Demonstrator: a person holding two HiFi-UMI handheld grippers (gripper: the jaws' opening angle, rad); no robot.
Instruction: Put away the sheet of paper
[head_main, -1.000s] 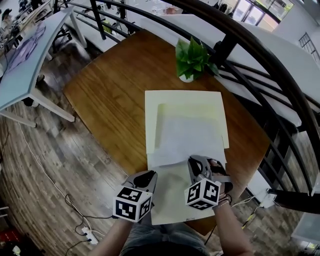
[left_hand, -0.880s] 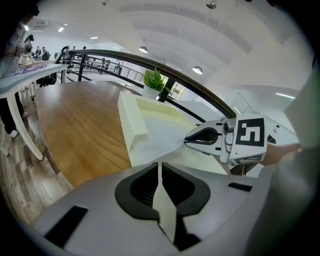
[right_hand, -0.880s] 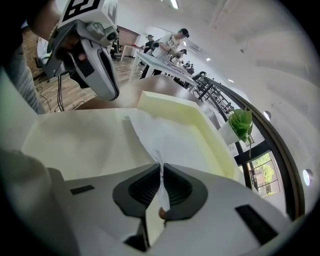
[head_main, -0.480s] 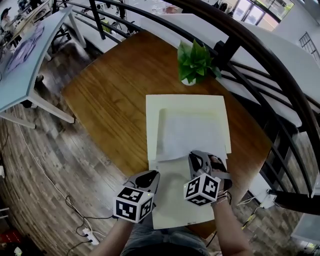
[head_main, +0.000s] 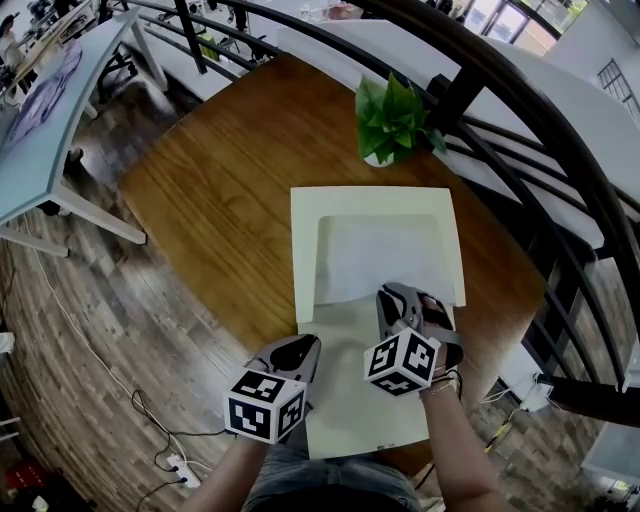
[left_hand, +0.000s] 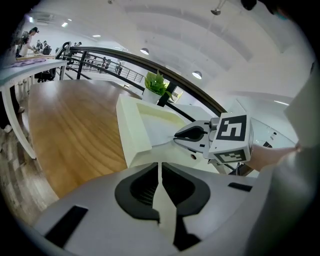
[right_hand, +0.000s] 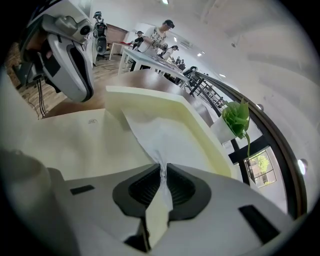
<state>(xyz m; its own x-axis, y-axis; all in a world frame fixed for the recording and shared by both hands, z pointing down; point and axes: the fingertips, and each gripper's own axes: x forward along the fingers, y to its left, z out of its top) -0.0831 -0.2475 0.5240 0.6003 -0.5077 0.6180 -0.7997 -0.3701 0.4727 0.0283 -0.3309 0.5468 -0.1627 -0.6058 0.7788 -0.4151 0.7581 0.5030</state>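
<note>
A cream paper folder (head_main: 375, 205) lies open on the wooden table (head_main: 230, 180). A white sheet of paper (head_main: 375, 260) lies partly inside its pocket. My right gripper (head_main: 393, 298) is shut on the sheet's near edge, and in the right gripper view the sheet (right_hand: 165, 137) runs from the jaws into the folder (right_hand: 150, 100). My left gripper (head_main: 303, 350) is shut on the left edge of the folder's near flap (head_main: 360, 400). In the left gripper view a cream strip sits between the closed jaws of the left gripper (left_hand: 160, 187), with the right gripper (left_hand: 182, 135) ahead.
A small potted plant (head_main: 392, 118) stands just beyond the folder. A dark curved railing (head_main: 520, 110) runs along the table's far and right sides. A grey table (head_main: 50, 110) stands at the left, and cables lie on the wood floor (head_main: 120, 340).
The right gripper has moved away from me with the sheet, and less of the sheet now shows outside the pocket. The left gripper has stayed in place.
</note>
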